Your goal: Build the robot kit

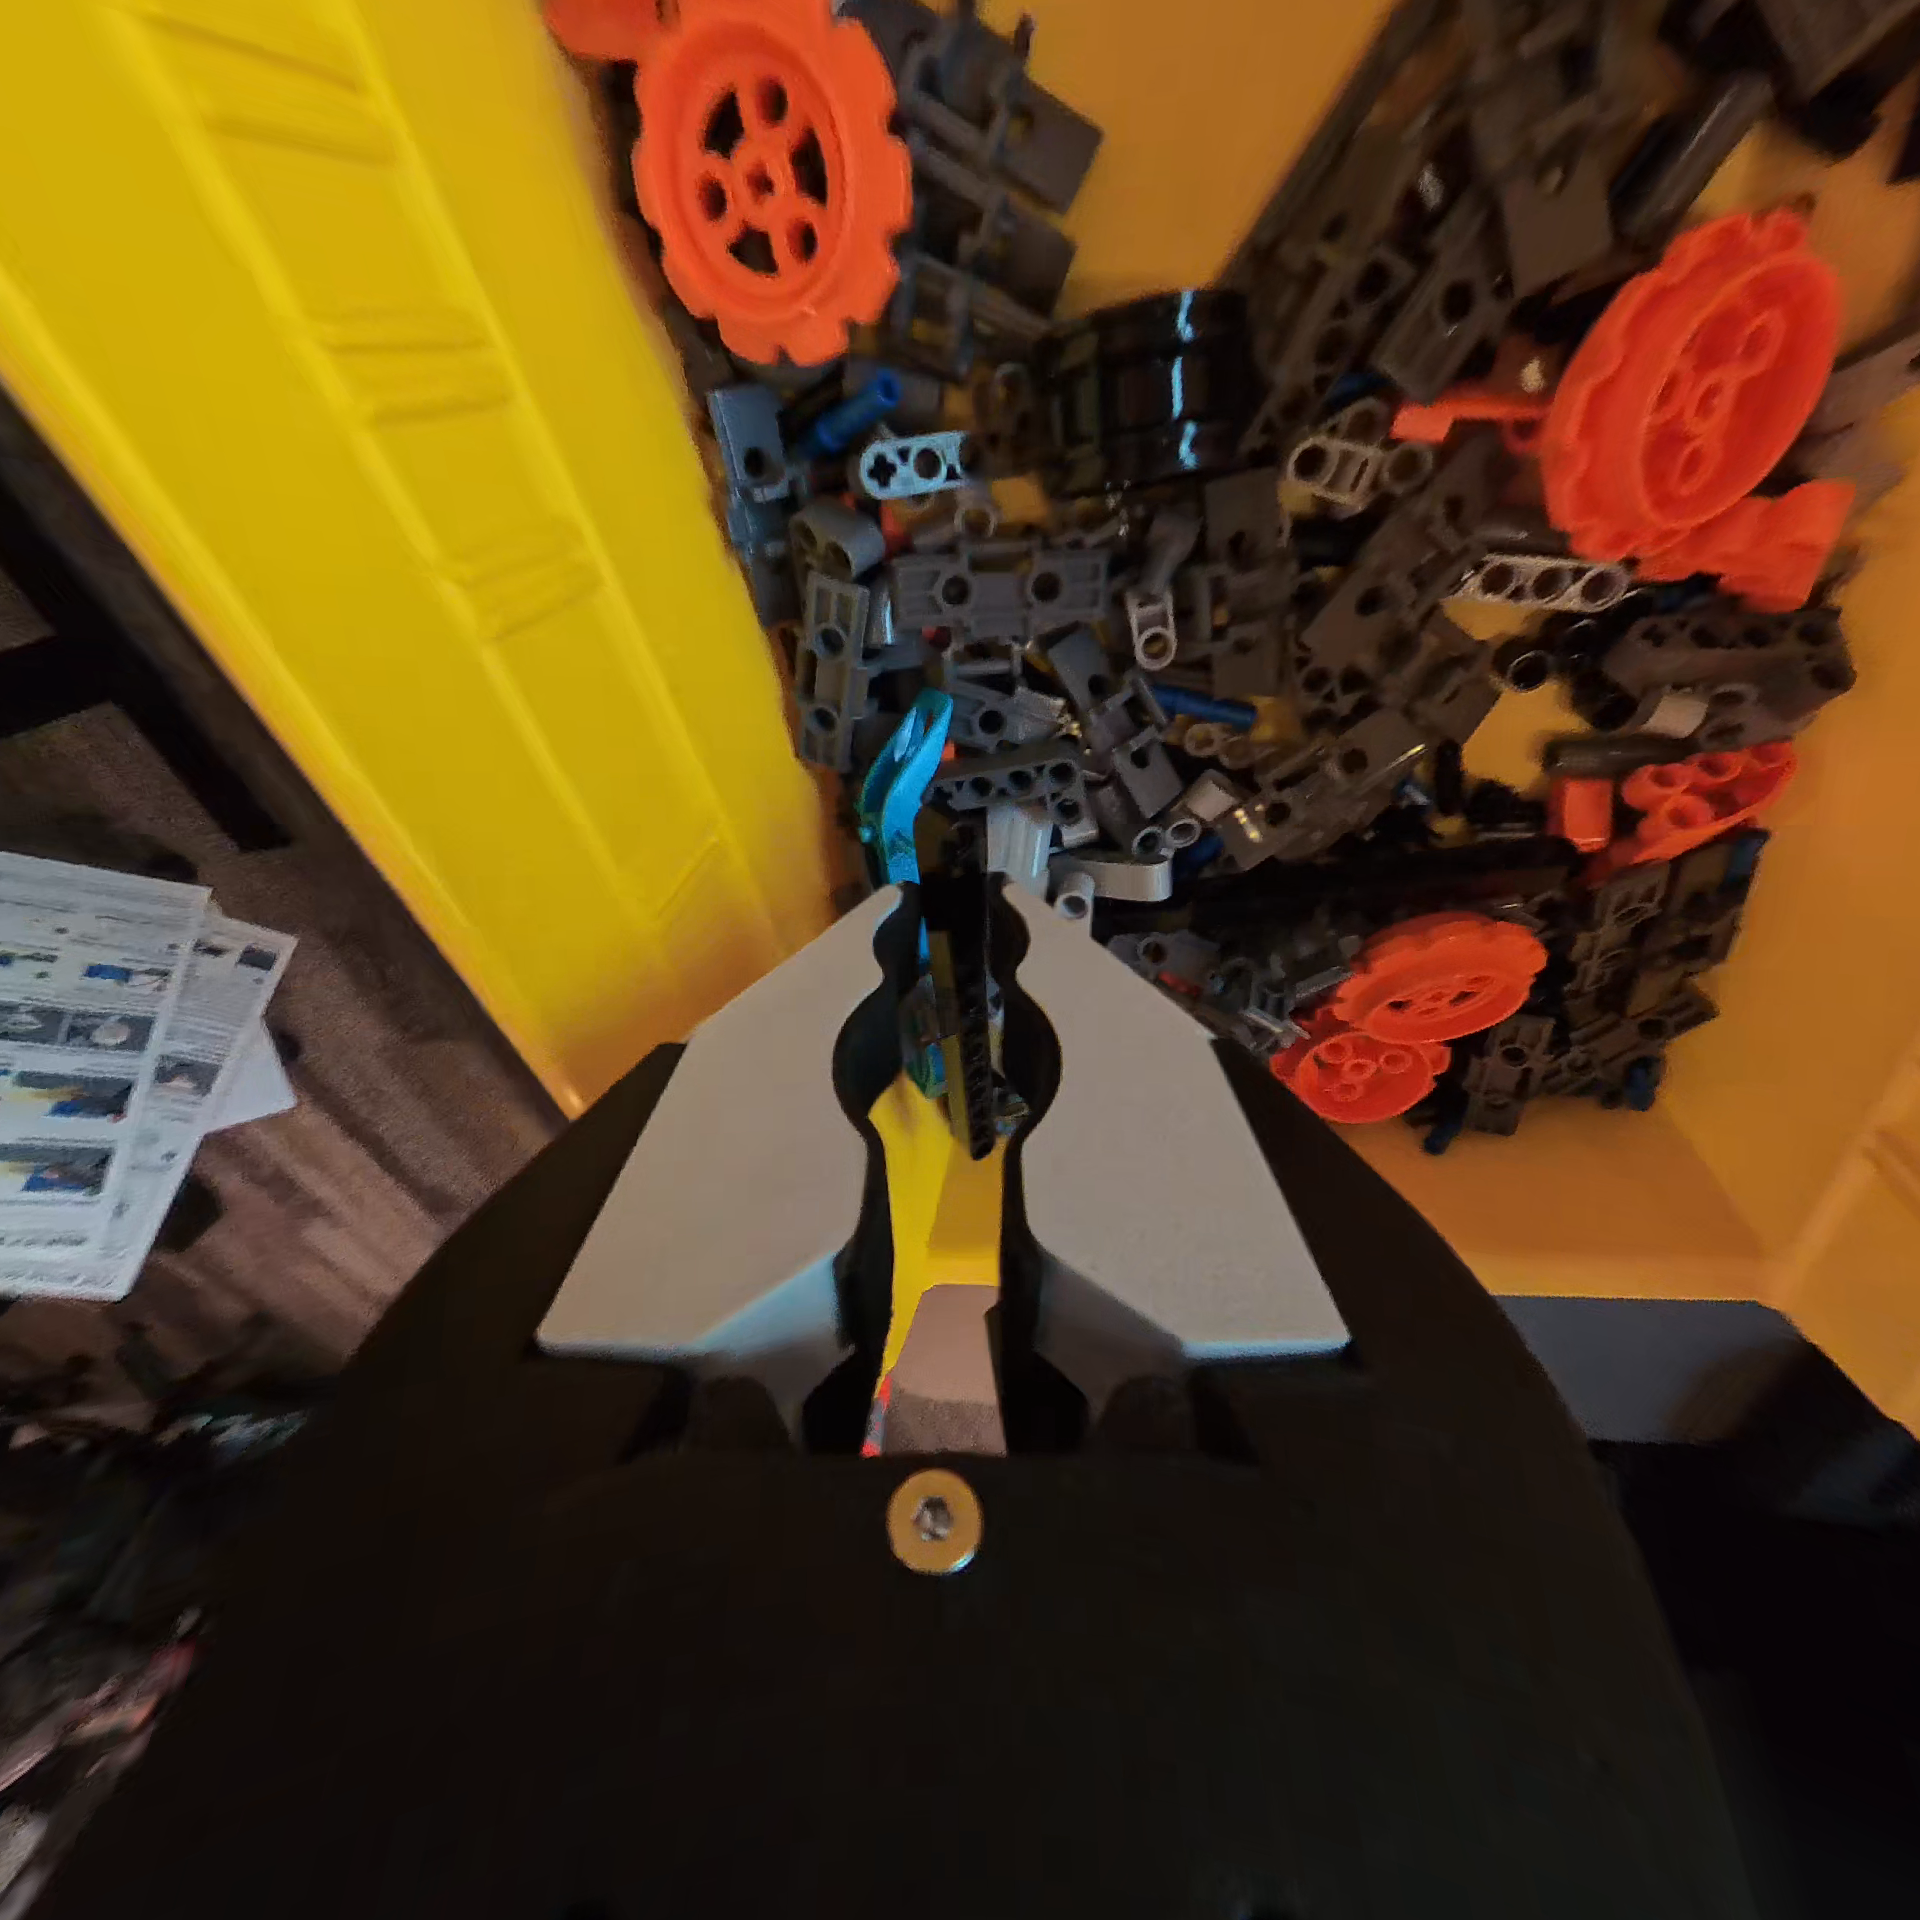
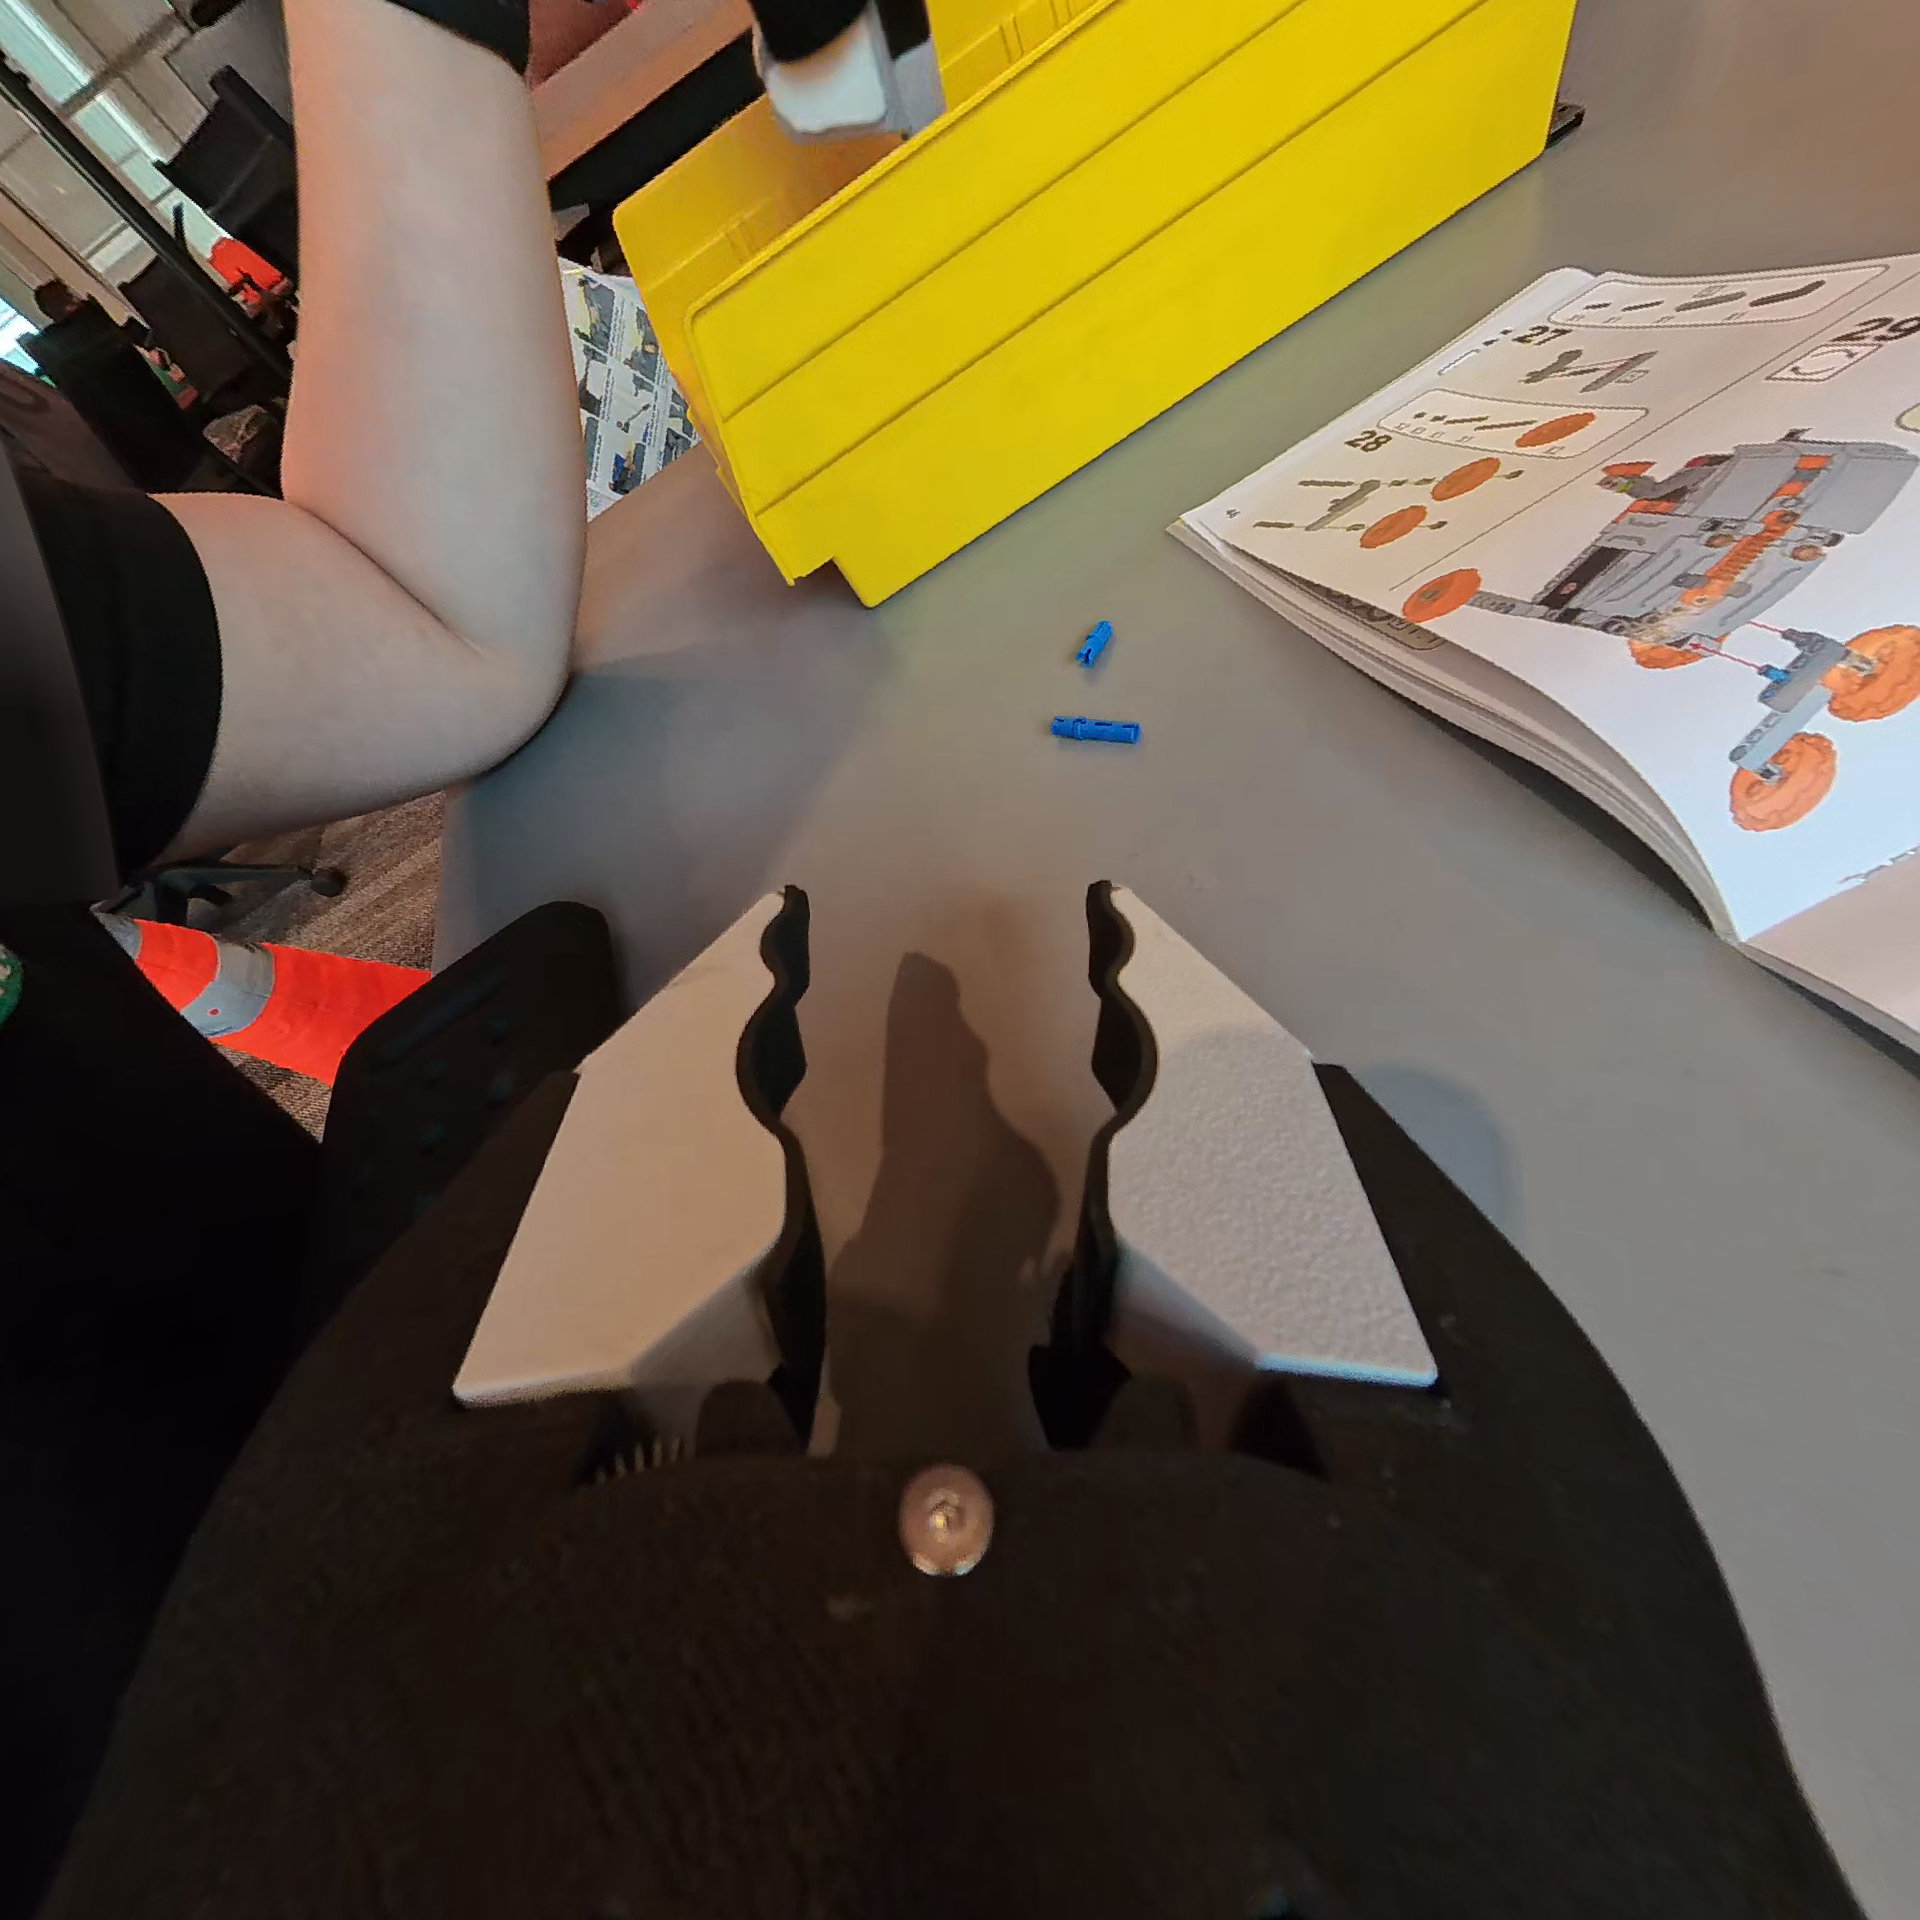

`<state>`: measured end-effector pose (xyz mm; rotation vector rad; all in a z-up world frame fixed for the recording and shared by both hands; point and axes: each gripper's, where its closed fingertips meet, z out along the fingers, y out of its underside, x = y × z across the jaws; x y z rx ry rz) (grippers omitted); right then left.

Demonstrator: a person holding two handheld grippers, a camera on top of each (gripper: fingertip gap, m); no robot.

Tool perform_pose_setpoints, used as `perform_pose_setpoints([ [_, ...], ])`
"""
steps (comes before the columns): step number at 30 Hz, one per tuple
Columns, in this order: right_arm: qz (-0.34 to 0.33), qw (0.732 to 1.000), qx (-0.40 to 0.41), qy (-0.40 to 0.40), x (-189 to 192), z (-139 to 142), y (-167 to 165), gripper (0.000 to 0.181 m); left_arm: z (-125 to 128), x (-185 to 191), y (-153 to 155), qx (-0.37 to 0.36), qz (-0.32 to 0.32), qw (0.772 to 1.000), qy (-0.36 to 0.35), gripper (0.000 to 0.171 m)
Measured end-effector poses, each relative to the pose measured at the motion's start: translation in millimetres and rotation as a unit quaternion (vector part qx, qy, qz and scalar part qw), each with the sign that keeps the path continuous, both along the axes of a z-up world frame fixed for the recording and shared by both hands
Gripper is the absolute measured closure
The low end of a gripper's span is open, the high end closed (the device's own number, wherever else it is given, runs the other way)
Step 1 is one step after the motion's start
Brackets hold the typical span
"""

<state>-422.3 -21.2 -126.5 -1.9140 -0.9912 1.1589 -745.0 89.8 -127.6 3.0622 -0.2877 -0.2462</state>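
Note:
My left gripper (image 1: 951, 894) is inside a yellow bin (image 1: 416, 468), shut on a long black beam with holes (image 1: 971, 1029) that stands edge-on between the jaws. A turquoise piece (image 1: 902, 779) lies just beyond the tips. The bin holds a heap of grey and black building pieces (image 1: 1195, 623) and several orange wheels (image 1: 769, 177). My right gripper (image 2: 945, 904) is open and empty, low over a grey table (image 2: 1351, 1039). Two small blue pins (image 2: 1094, 728) lie on the table ahead of it. The left gripper (image 2: 842, 83) shows over the bin (image 2: 1039, 312) in the right wrist view.
An open instruction booklet (image 2: 1610, 540) lies on the table to the right. A person's bare arm (image 2: 416, 416) reaches toward the bin at left. Printed sheets (image 1: 104, 1060) lie beside the bin. An orange and grey cone (image 2: 270, 987) lies on the floor at left. My right fingertips sit around 35 centimetres from my left ones.

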Motion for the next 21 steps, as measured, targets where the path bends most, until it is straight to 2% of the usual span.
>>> perform_pose_setpoints([
  [2, 0.0, 1.0, 0.0, -0.001, -0.1, -0.2, 0.0, 0.128, 6.2, 15.9, 11.4, 0.036, -0.006, 0.999, -0.037, 0.134],
  [5, 0.001, 1.0, -0.001, -0.002, -0.2, -0.6, -0.1, 0.128, 10.1, 53.4, 29.5, 0.071, -0.068, 0.992, -0.085, 0.128],
  [7, 0.001, 1.0, -0.002, -0.001, -0.3, -0.5, -0.4, 0.128, 3.1, 76.3, 34.5, 0.065, -0.118, 0.986, -0.1, 0.138],
  [9, 0.002, 1.0, -0.002, 0.0, -0.3, -0.3, -0.4, 0.128, -12.7, 85.1, 34.7, 0.036, -0.148, 0.985, -0.082, 0.127],
  [10, 0.001, 1.0, -0.003, 0.001, -0.2, -0.2, -0.4, 0.128, -21.1, 82.3, 35.6, 0.022, -0.158, 0.986, -0.053, 0.115],
  [12, 0.001, 1.0, -0.005, 0.003, 0.0, 0.1, -0.3, 0.128, -31.6, 73.8, 38.1, 0.0, -0.175, 0.985, 0.012, 0.108],
  [14, 0.001, 1.0, -0.008, 0.005, 0.1, 0.4, -0.4, 0.128, -30.7, 81.2, 44.5, 0.018, -0.189, 0.982, 0.014, 0.12],
  [16, 0.001, 1.0, -0.009, 0.006, 0.2, 0.6, -0.4, 0.128, -28.1, 77.4, 51.0, 0.036, -0.201, 0.979, 0.027, 0.156],
  [19, 0.002, 1.0, -0.008, 0.005, 0.0, 0.4, -0.8, 0.128, -29.9, 51.7, 45.7, 0.011, -0.173, 0.983, 0.063, 0.156],
  [21, 0.002, 1.0, -0.008, 0.005, -0.1, 0.3, -1.0, 0.128, -27.5, 49.5, 46.4, 0.019, -0.152, 0.987, 0.044, 0.156],
])
